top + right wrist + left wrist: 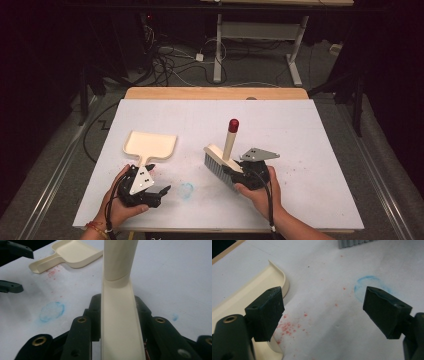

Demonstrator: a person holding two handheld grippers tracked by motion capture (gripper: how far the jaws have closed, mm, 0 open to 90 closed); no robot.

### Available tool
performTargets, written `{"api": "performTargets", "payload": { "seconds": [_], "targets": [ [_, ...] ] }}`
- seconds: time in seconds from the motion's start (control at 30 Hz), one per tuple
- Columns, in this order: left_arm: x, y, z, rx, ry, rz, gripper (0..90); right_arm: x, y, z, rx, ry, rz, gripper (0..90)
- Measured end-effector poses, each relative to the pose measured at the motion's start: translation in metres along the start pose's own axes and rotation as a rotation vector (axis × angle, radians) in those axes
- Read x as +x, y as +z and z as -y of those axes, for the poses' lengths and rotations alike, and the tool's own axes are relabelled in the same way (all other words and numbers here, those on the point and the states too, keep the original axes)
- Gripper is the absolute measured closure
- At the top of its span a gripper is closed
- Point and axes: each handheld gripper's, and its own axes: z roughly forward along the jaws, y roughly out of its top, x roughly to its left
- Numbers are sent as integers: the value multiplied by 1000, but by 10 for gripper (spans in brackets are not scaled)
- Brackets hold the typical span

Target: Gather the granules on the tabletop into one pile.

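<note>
Fingers: left gripper [322,312] spread beside dustpan [150,145] | right gripper [117,315] clamps brush [225,157]

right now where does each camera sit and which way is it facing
High view: above the person's side, looking forward and down at the white table; both hands hold tools.
Left gripper view: on the left tool, open jaws over red specks, beside the dustpan.
Right gripper view: on the right tool, clamping the brush.
All share the dustpan and brush.

Dustpan [150,144] smooth cream plastic; brush [223,159] same, grey bristles; table [310,150] matt white, stained.
</note>
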Motion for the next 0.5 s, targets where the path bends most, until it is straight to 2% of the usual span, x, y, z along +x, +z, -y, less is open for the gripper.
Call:
{"api": "performTargets", "payload": {
  "seconds": [0.17,0.3,0.37,0.5],
  "targets": [
    [-2,1,0,2,8,8,167,0,-16,-9,-46,-53,-11,674],
    [-1,1,1,1,6,9,166,-7,-34,-13,-79,-80,15,673],
    [-1,0,1,2,6,6,167,-17,-45,-12,-88,-98,65,673],
    [-2,1,0,4,6,6,167,-36,-57,-4,-87,-96,167,673]
  ]
}}
